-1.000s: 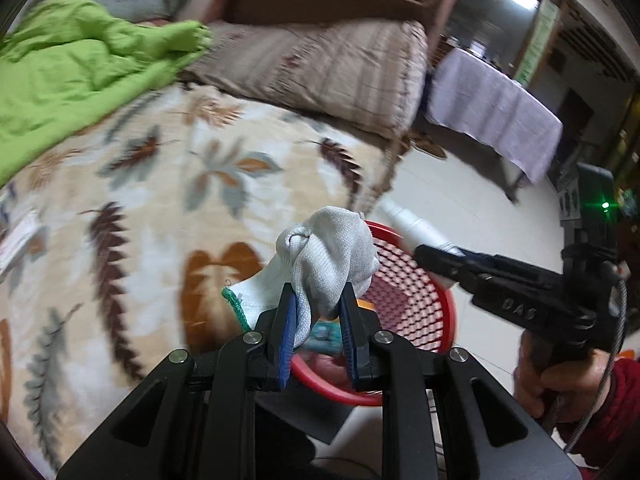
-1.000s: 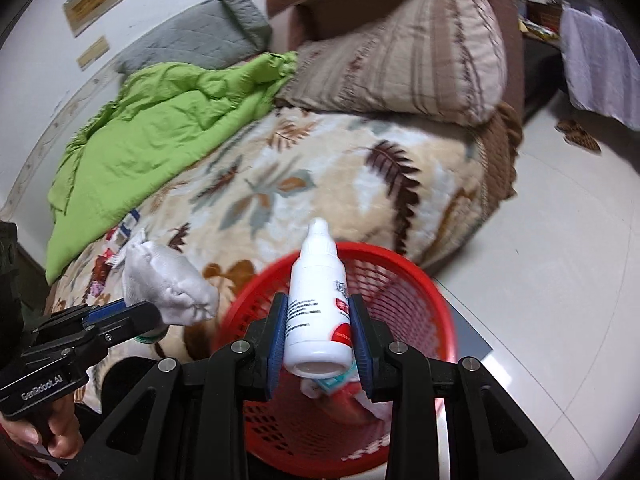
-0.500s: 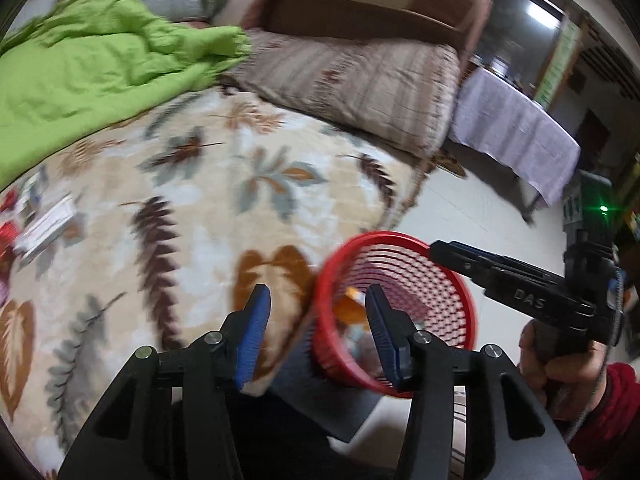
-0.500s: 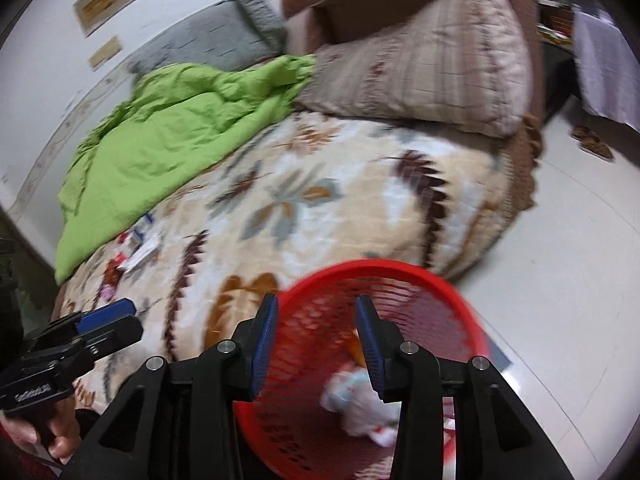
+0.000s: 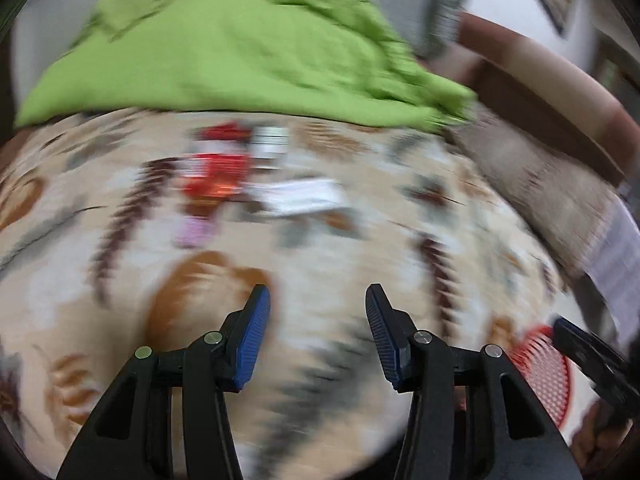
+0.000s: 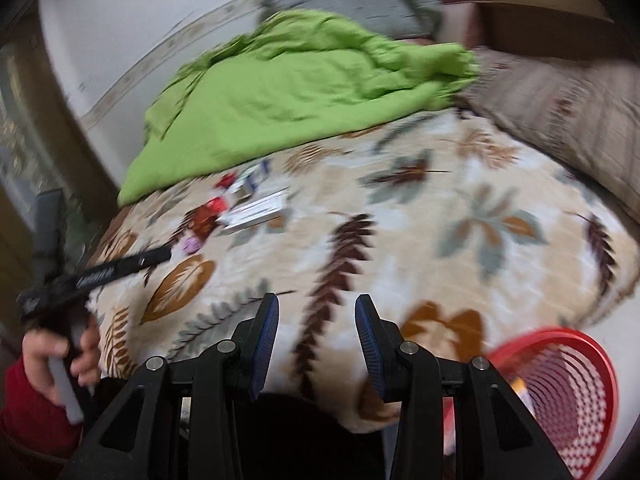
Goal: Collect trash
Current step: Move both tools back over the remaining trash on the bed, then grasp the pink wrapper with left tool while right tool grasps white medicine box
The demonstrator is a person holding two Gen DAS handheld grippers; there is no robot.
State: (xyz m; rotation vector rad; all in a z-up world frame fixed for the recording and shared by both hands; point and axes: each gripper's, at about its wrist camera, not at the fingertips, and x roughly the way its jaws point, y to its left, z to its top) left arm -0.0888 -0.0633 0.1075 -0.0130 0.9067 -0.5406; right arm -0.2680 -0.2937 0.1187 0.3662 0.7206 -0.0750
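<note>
Left wrist view: the left gripper hangs over the leaf-patterned blanket on the bed, its blue-padded fingers standing apart with nothing between them, only blanket showing in the gap. Ahead lies a wide stretch of bare blanket. Beyond it a cluster of trash sits near the far side: a red wrapper, a white flat box just beside it, and a small pink piece nearer the camera. A green quilt bounds the cluster on the far side. The whole picture is smeared, so the printing on the wrappers cannot be read. At the lower right the red basket shows only as a slice of mesh, partly covered by the right gripper, which is cut off by the frame.

Right wrist view: the right gripper has its fingers parted and empty above the blanket. The red basket stands at the lower right, past the bed's edge, its rim cut by the frame; its contents are hard to make out. The white flat box and red wrapper lie well off at the upper left, close to the green quilt. The left gripper reaches in from the left, held by a hand in a red sleeve; whether its fingers are parted cannot be told from here.
</note>
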